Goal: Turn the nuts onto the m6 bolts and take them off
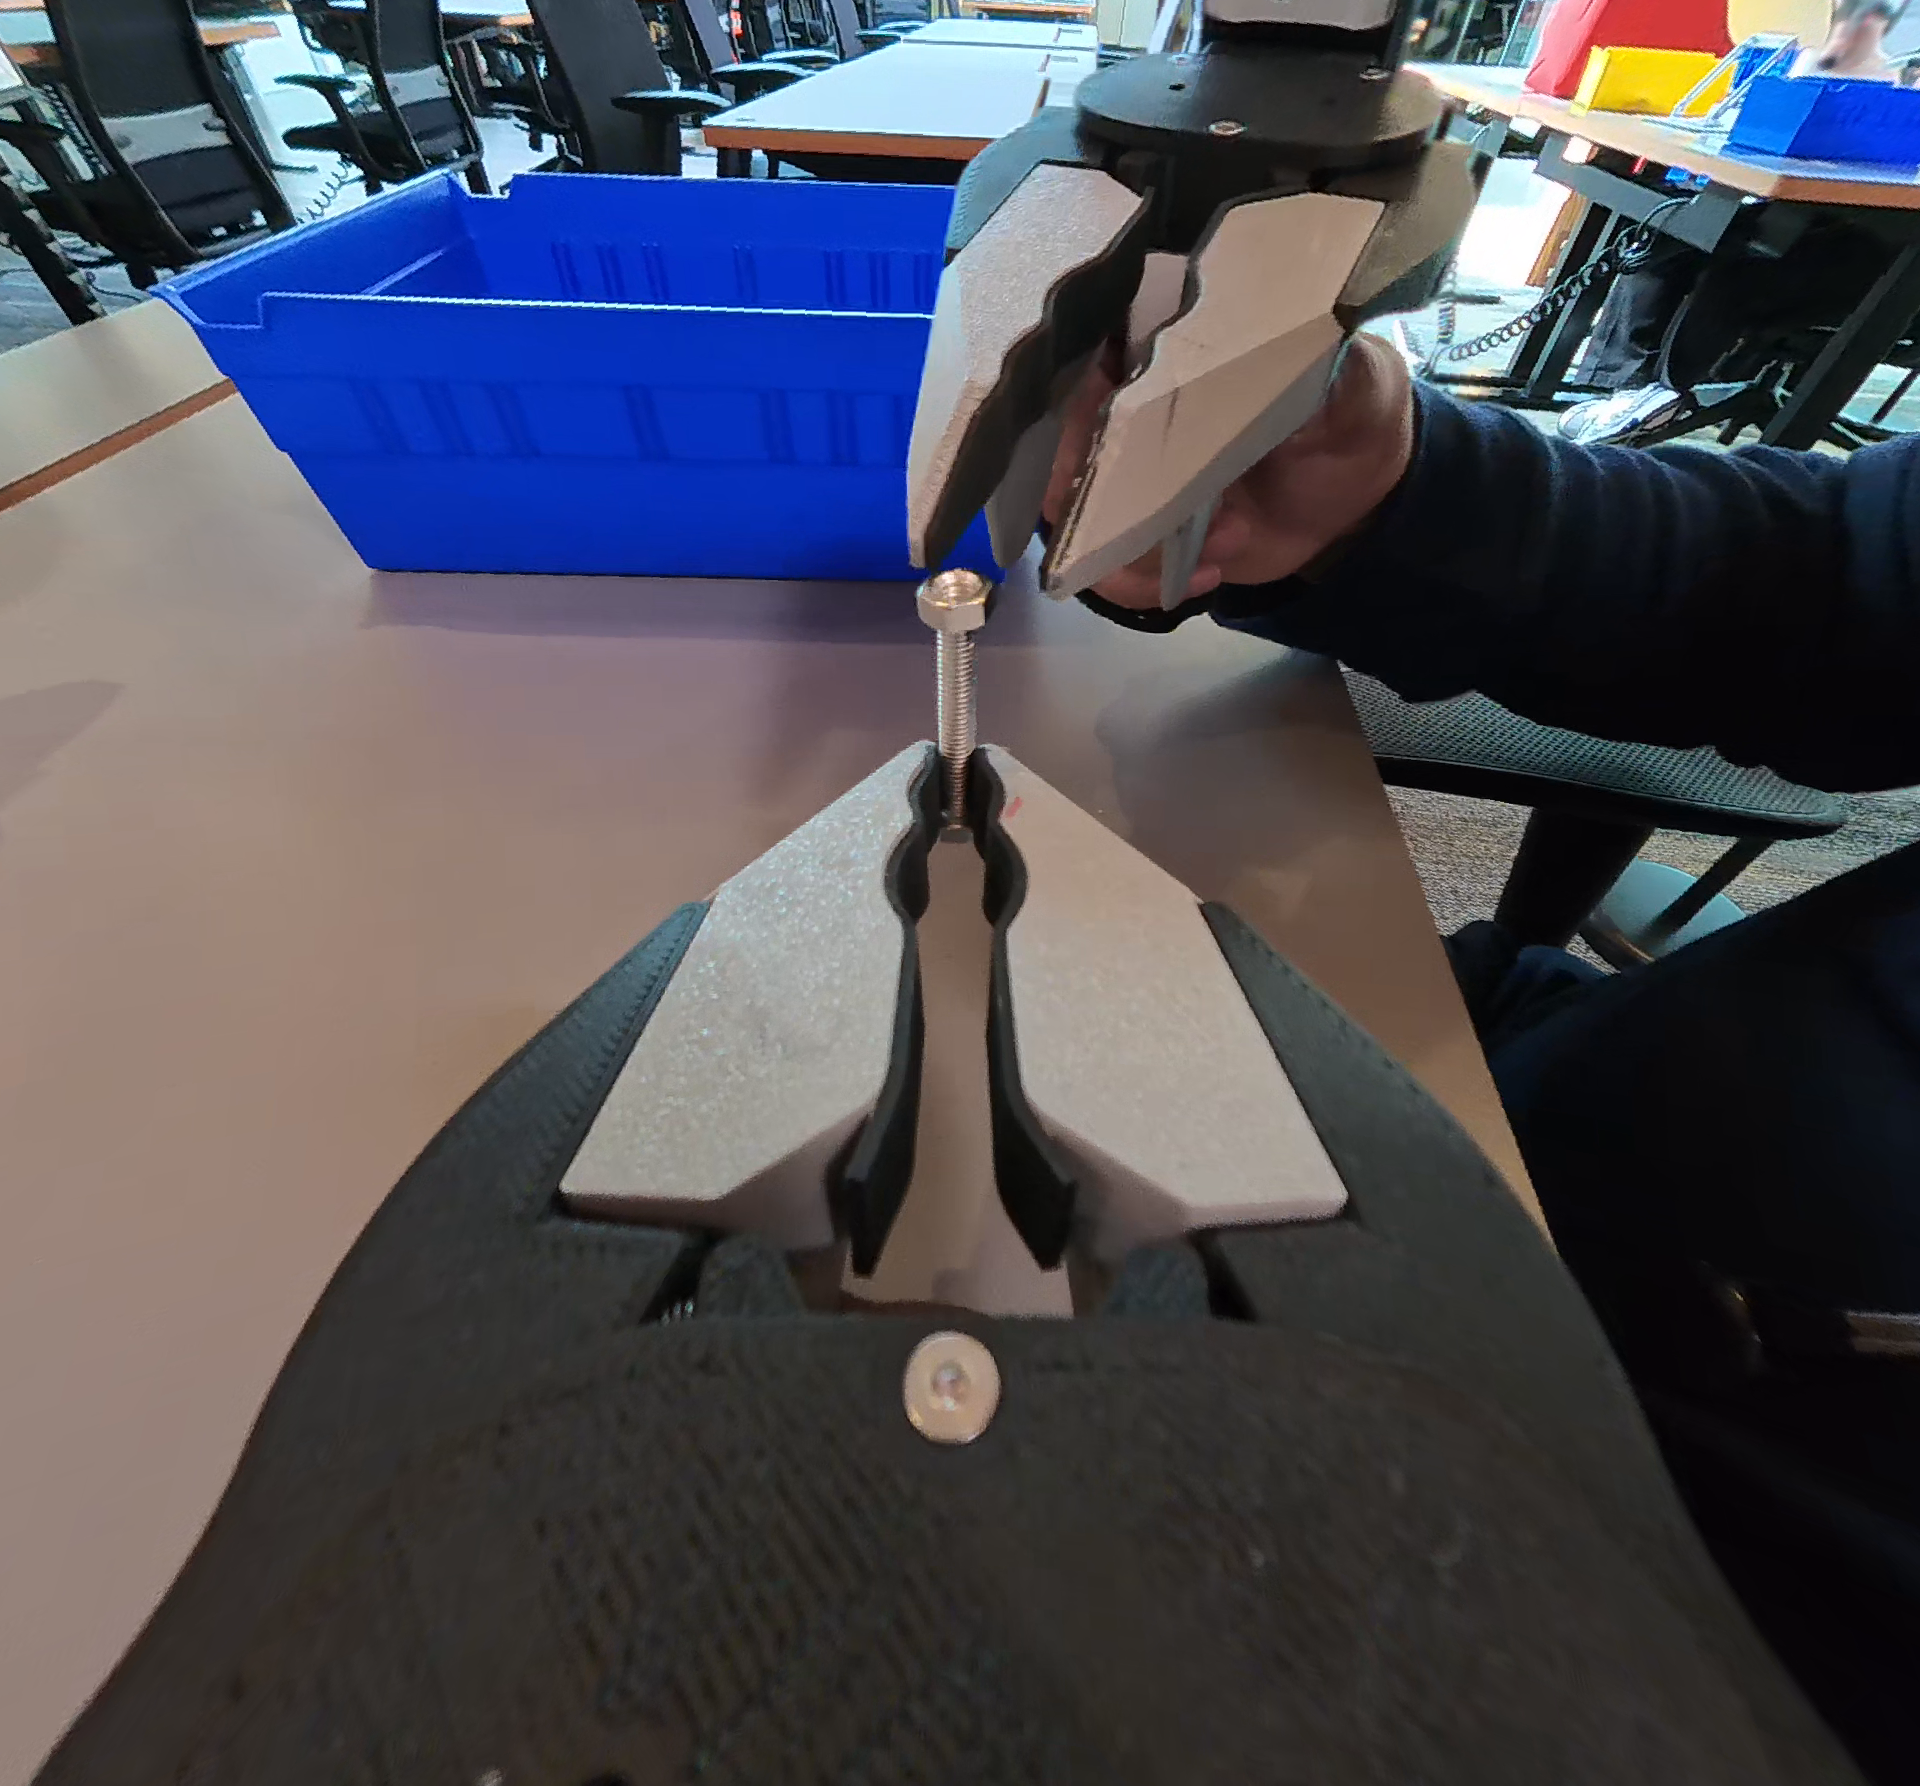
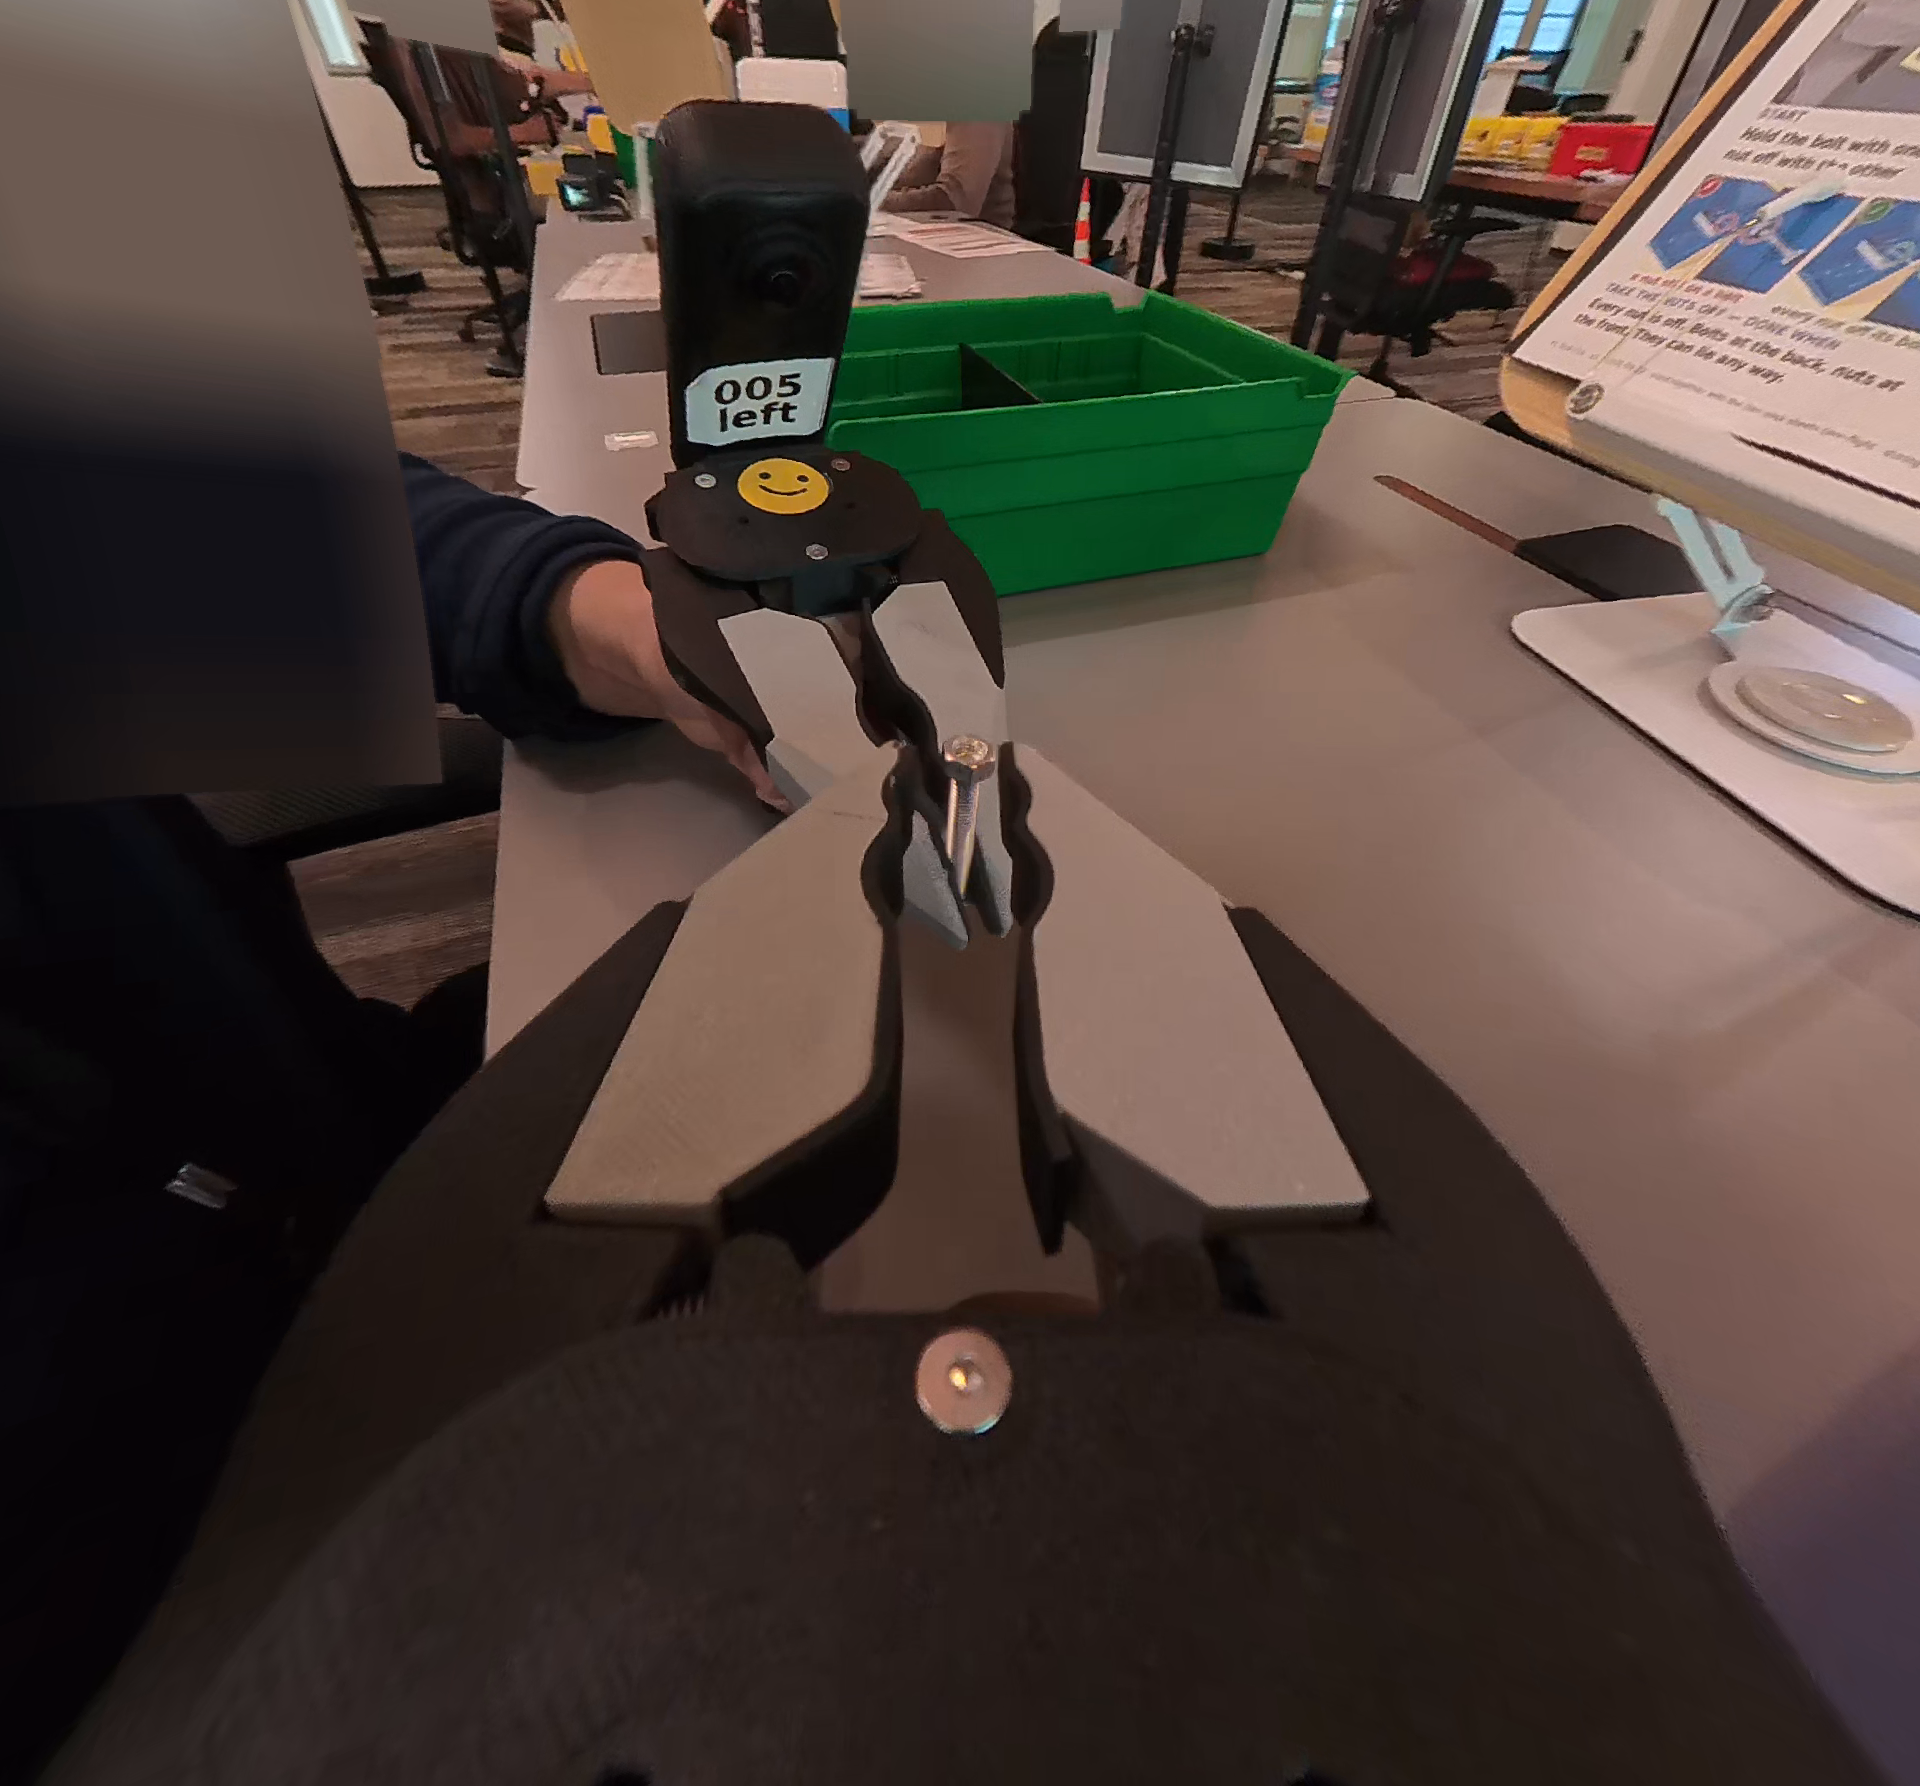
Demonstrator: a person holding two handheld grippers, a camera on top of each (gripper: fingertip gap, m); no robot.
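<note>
My left gripper [image 1: 956, 772] is shut on the lower end of a silver M6 bolt [image 1: 954, 687] and holds it out over the grey table [image 1: 312, 801]. A silver hex nut [image 1: 951, 598] sits at the bolt's far end. My right gripper [image 1: 987, 567] hangs just above the nut, pointing down, jaws a little apart. In the right wrist view the nut [image 2: 968, 751] lies in the gap between my right gripper's [image 2: 956, 775] tips and looks narrower than that gap. The bolt [image 2: 964, 822] runs down into the left gripper [image 2: 971, 915].
A blue bin [image 1: 582, 406] stands on the table behind the bolt. A green divided bin [image 2: 1091, 479] stands farther back in the right wrist view. An instruction sheet on a white stand [image 2: 1766, 282] is at the right. A person's sleeve [image 1: 1610, 573] and the table's right edge are close. Tip to tip, the grippers are about 5 cm apart.
</note>
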